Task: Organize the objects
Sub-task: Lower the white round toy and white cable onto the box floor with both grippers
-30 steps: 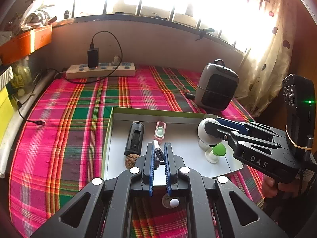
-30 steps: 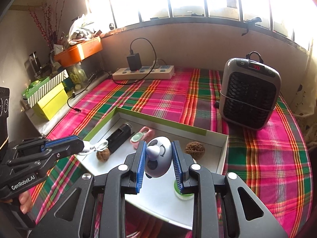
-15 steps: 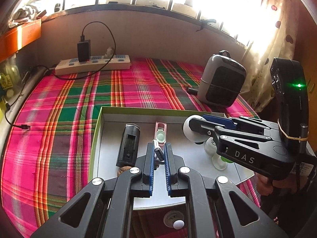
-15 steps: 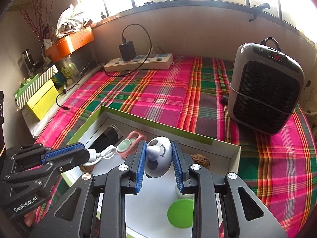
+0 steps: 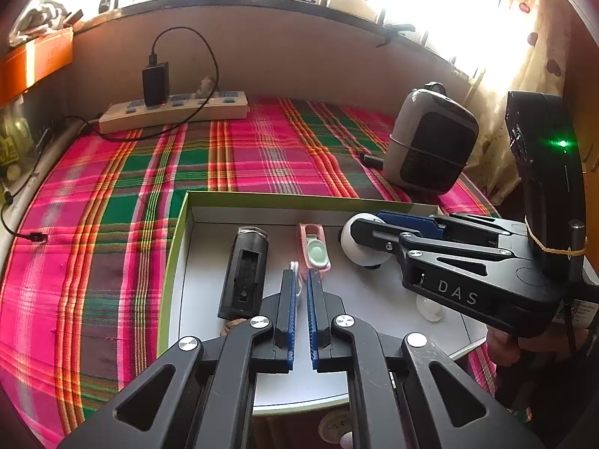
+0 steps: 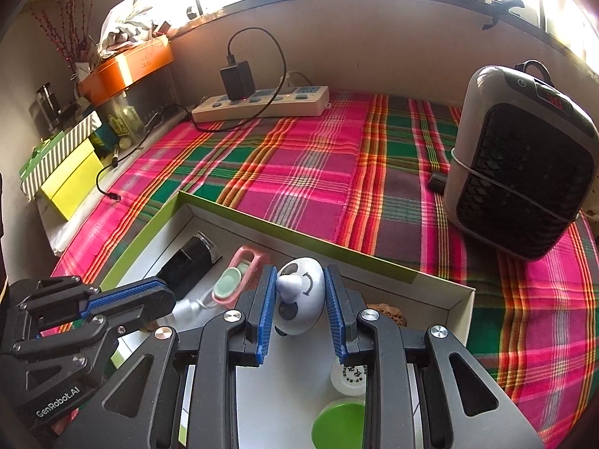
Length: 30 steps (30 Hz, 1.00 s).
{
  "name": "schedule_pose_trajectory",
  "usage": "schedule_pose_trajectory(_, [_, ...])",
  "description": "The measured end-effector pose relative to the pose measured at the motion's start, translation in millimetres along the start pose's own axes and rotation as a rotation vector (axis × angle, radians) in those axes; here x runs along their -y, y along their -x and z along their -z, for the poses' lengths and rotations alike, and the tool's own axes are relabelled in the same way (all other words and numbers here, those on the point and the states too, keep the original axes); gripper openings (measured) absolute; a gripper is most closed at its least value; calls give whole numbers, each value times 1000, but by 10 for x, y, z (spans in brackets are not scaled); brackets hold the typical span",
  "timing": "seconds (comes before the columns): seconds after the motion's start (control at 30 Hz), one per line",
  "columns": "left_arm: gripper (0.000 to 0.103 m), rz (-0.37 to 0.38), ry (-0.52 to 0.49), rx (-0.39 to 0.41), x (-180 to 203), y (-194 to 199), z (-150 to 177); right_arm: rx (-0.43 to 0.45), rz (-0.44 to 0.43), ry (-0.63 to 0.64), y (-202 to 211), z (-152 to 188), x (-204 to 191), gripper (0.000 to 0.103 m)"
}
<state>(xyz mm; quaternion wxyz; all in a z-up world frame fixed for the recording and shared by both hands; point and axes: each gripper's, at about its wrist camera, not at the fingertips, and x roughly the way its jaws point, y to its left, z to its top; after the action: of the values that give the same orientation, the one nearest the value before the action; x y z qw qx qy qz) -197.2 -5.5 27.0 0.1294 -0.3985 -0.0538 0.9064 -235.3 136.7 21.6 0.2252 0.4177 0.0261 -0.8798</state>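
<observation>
While both grippers hang over the box [image 5: 176, 247], the step in hand looks like placing: two items being brought down into the tray.

Left side: black torch [image 5: 245, 273] lies along the box's left wall, lens end toward the far wall. Just right of it, pink clip [image 5: 313, 250], flat on the floor. Left gripper [image 5: 299, 280] is clenched on a thin white cable [image 5: 295, 275], pinched between the pads; its free end trails toward the clip. Whether the cable already touches the floor cannot be told.

Centre to right: right gripper [image 6: 299, 299] grasps the panda toy [image 6: 299, 293], pads pressed on both sides, face toward the camera. Toy sits low over the box, near the far wall. A walnut [image 6: 385, 312] lies just right of it; a white cap [image 6: 350, 376] and green lid [image 6: 340, 424] lie nearer the camera.

Judgement: next move calls for lowering each item to bare floor, then releasing. Toy is round, so may roll; set it clear of the walnut. Cable is limp; should drop without trouble.
</observation>
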Motion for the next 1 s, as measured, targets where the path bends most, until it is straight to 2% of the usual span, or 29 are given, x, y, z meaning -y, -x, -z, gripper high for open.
schedule_pose_trajectory(0.57, [5,4,19,-35,-57,-105,34,-47,17,8,-110,-12,18,27])
schedule_pose_trajectory(1.0, [5,-27,5,-43,-48,-109,39,-48,46,7,-120,-23,1,27])
